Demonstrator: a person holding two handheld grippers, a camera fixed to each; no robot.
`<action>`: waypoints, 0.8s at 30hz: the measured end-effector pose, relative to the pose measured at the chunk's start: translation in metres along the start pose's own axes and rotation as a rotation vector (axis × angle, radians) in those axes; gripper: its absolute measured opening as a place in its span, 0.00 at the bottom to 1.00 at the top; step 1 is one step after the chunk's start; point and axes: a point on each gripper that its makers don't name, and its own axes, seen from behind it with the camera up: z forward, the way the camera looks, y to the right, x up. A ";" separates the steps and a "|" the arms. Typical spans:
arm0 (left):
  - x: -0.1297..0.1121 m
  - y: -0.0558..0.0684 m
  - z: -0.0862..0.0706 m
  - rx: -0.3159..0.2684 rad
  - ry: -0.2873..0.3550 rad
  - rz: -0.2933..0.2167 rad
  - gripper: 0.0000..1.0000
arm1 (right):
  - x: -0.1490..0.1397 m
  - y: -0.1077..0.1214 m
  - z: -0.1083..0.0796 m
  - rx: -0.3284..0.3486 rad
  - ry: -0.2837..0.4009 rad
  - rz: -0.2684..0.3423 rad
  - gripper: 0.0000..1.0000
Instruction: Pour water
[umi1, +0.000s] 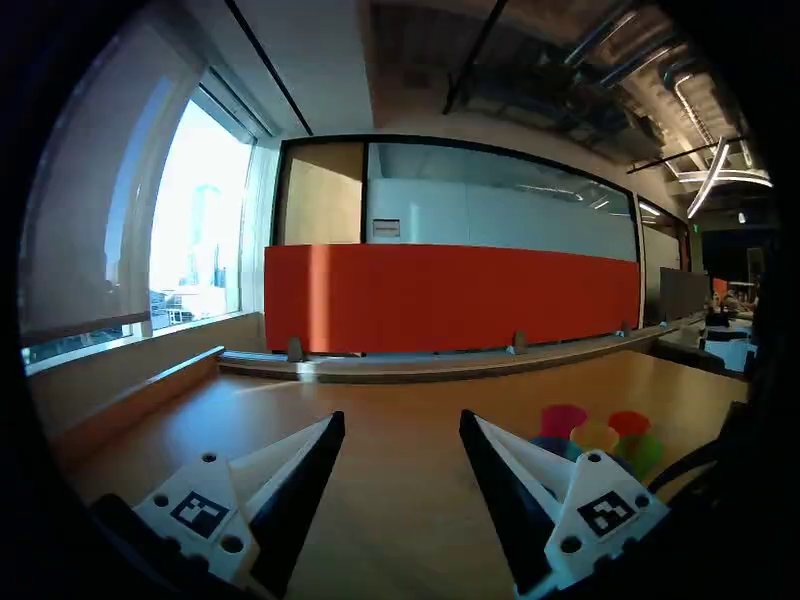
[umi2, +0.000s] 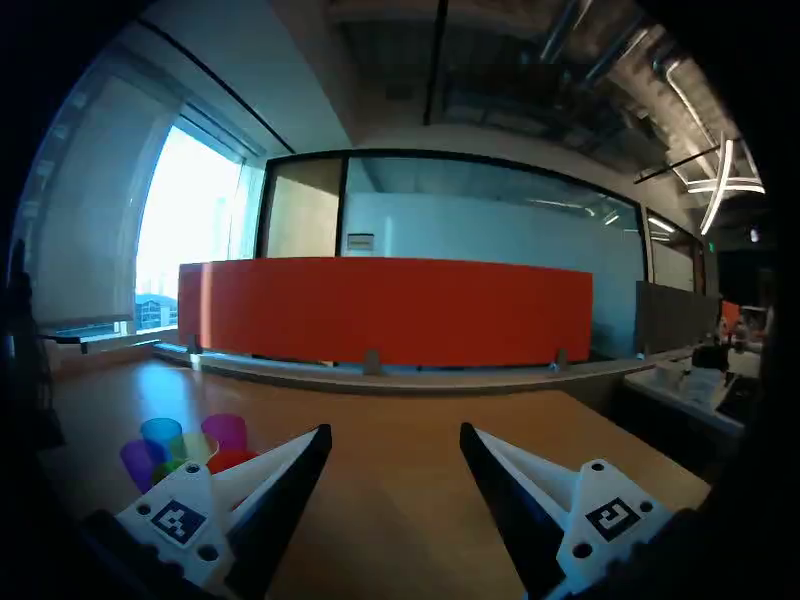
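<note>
The left gripper (umi1: 401, 418) and right gripper (umi2: 394, 430) both stand wide open and empty over the wooden table (umi1: 400, 385), the coloured cups (umi1: 597, 435) clustered ahead beyond the left's right finger and the right's left finger.

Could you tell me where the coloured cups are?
The coloured cups stand on the table, lower right in the left gripper view, lower left in the right gripper view.

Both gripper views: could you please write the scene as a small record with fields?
surface: wooden table
left gripper: open, holding nothing
right gripper: open, holding nothing
objects: coloured cups, clustered on the table, right of the left gripper and left of the right gripper
background: orange divider, window
progress: no cup grasped yet
</note>
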 end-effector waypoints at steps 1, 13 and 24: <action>0.005 0.001 0.001 -0.004 0.002 0.001 0.85 | 0.004 0.000 0.000 0.002 -0.002 -0.001 0.99; 0.053 0.007 0.007 -0.041 0.000 0.029 0.85 | 0.052 -0.006 0.004 0.040 -0.013 0.003 0.99; 0.090 0.014 0.009 -0.086 -0.014 0.010 0.84 | 0.086 -0.012 0.002 0.073 -0.021 0.042 0.99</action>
